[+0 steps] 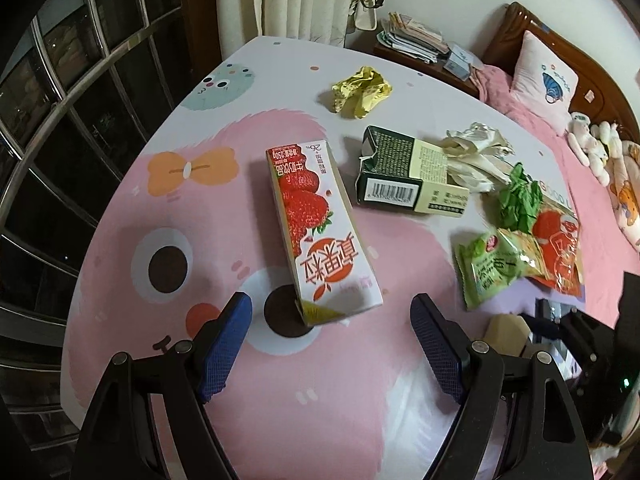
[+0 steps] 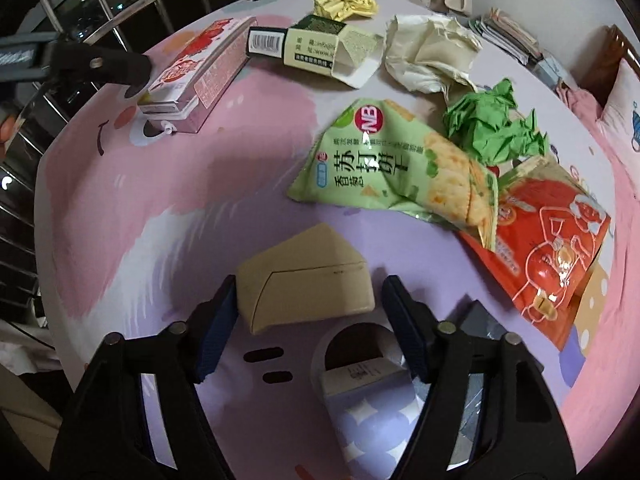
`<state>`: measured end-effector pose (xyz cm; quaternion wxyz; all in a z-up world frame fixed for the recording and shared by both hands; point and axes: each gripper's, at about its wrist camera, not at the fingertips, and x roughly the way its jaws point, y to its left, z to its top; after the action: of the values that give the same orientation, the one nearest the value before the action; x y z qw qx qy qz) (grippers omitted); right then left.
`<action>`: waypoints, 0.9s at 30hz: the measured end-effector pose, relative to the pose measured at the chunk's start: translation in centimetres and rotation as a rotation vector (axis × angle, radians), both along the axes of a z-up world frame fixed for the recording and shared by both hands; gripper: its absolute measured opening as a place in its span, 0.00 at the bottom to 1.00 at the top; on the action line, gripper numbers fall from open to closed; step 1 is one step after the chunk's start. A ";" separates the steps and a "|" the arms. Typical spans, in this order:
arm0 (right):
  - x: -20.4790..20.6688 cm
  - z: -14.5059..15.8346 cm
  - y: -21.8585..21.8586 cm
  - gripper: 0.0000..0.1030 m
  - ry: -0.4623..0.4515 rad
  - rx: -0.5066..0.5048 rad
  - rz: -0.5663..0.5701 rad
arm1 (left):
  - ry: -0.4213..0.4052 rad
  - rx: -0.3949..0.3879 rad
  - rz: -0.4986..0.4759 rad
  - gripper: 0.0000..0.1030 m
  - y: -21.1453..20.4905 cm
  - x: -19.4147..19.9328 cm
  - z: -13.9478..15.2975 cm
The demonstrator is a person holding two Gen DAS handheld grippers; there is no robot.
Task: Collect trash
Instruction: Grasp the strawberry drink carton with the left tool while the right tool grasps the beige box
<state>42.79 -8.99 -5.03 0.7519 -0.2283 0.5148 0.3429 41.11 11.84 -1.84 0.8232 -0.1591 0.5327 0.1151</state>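
A strawberry milk carton lies on the pink cartoon tablecloth. My left gripper is open, its blue pads on either side of the carton's near end, not touching it. The carton also shows in the right wrist view. My right gripper is open around a small beige box; the left pad is close to or touching the box. Other trash: dark green carton, yellow crumpled paper, white crumpled paper, green crumpled paper, green cracker bag, red snack bag.
The table edge drops off at left toward a metal window railing. A bed with a pillow and soft toys stands at the right. A nightstand with papers is at the back. A grey object lies under my right gripper.
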 end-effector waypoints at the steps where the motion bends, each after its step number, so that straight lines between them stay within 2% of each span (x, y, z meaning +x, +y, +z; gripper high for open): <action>1: 0.1 0.0 0.0 0.57 0.002 0.005 0.002 | 0.004 0.002 0.002 0.80 0.0 0.3 -0.2; 9: 1.4 0.4 0.0 0.57 0.018 0.049 -0.043 | 0.063 -0.009 0.045 0.80 0.5 3.0 -2.5; 15: 2.3 1.5 -0.3 0.57 0.008 0.090 -0.103 | 0.095 0.020 0.085 0.79 0.6 4.9 -3.8; 18: 2.6 1.6 -0.2 0.57 0.012 0.106 -0.122 | 0.105 0.030 0.104 0.74 0.7 5.6 -4.4; 19: 1.2 2.2 0.4 0.57 0.010 0.110 -0.129 | 0.107 0.030 0.109 0.72 0.8 5.8 -4.5; 23: 1.0 2.4 0.1 0.57 0.018 0.127 -0.147 | 0.122 0.031 0.130 0.57 1.1 6.5 -5.3; 27: 0.3 2.4 0.0 0.57 0.018 0.131 -0.159 | 0.119 0.020 0.132 0.54 1.2 6.7 -5.6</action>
<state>43.10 -8.98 -2.64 0.7853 -0.1342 0.5145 0.3171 47.81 13.07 -7.40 0.7823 -0.1786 0.5679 0.1834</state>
